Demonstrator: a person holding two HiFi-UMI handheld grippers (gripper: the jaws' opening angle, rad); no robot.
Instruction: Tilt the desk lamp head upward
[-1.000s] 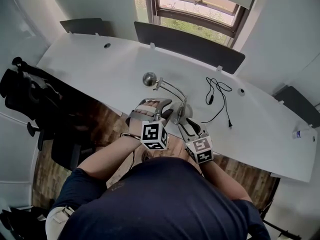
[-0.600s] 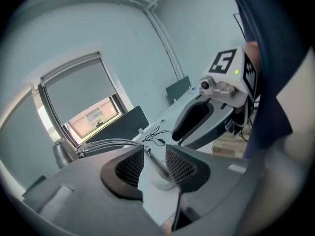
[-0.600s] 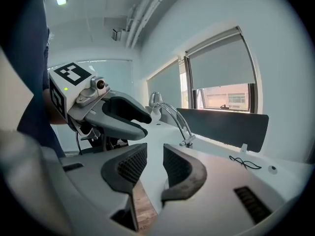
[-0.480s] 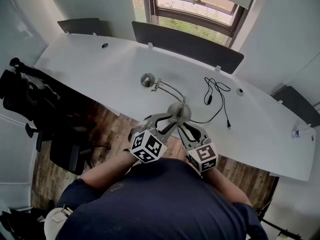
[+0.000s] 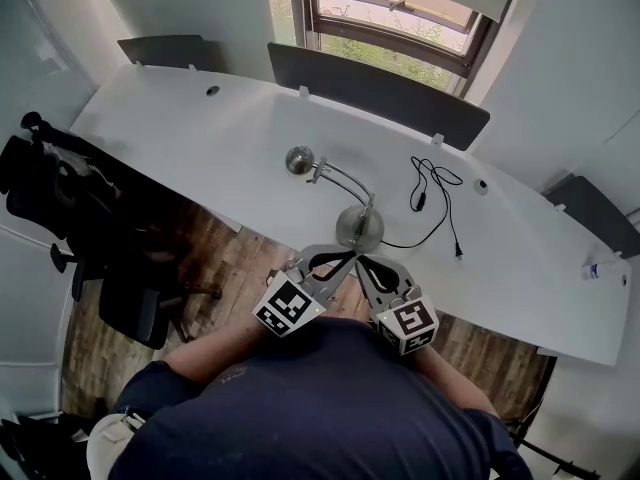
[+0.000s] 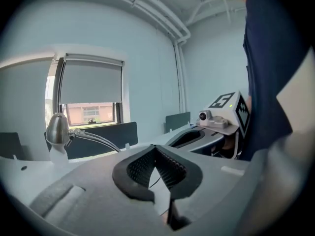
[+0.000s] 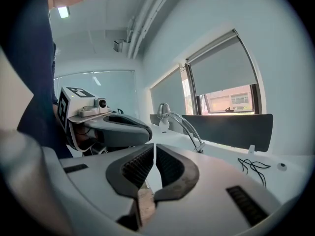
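Grippers both just clenched, empty: left gripper (image 5: pixel 343 259), right gripper (image 5: pixel 361 261). Desk lamp (image 5: pixel 357 226) sits clear at their 12 o'clock on surface (image 5: pixel 200 138).

desk layout, from above

desk (image 5: pixel 200 138) runs left to right, with the window (image 5: pixel 400 28) behind it. partition panel (image 5: pixel 375 93) stands along the far edge at the middle; second panel (image 5: pixel 165 50) stands at the far left corner. desk lamp (image 5: pixel 345 181) sits on the desk, mid-width. its base (image 5: pixel 358 227) is near the front edge, its head (image 5: pixel 299 159) further left and further back. cable (image 5: pixel 432 193) lies on the desk just right of the base. bottle (image 5: pixel 600 266) is at the far right end. chair (image 5: pixel 60 203) stands on the floor (image 5: pixel 240 258), left of the desk on its front side. left gripper (image 5: pixel 343 261) and right gripper (image 5: pixel 365 264) are side by side at the front edge, close in front of the base.
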